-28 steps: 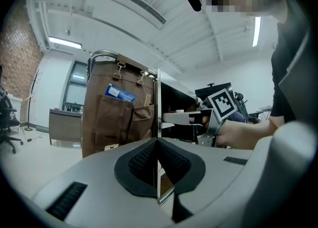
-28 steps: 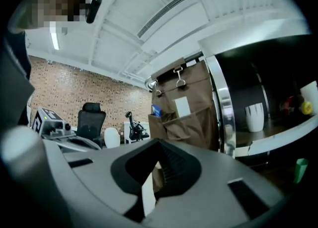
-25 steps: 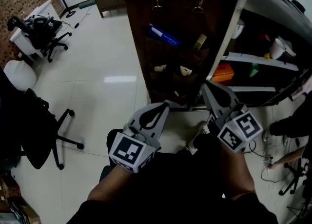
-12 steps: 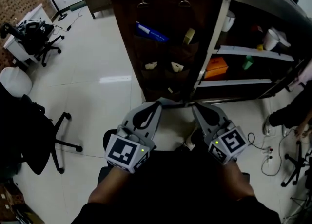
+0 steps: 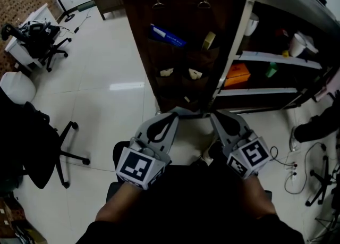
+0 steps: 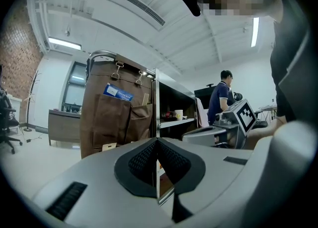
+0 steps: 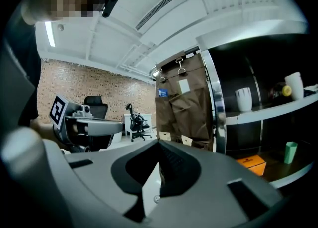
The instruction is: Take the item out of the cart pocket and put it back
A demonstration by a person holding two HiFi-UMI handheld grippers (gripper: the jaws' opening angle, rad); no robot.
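Observation:
A brown fabric pocket organizer [image 5: 180,51] hangs from clips on the side of the cart [image 5: 249,3]. A blue packet [image 5: 166,35] sticks out of its upper left pocket and a tape roll [image 5: 209,40] out of the upper right one. Both grippers are held low in front of the cart, well short of the pockets. My left gripper [image 5: 176,113] is shut and empty, and so is my right gripper [image 5: 214,115]. The left gripper view shows the organizer [image 6: 117,117] and the blue packet [image 6: 118,92] beyond the shut jaws. The right gripper view shows the organizer [image 7: 186,108] too.
Cart shelves [image 5: 276,62] to the right hold an orange box [image 5: 237,74], a green cup [image 5: 271,69] and white cups [image 5: 296,43]. Office chairs [image 5: 37,142] stand at the left. Cables [image 5: 297,168] lie on the floor at the right. A person [image 6: 221,98] stands far off.
Over the last second both grippers drew back a little toward my body and closer together, and the cart slid slightly left in the head view. Both grippers stayed shut.

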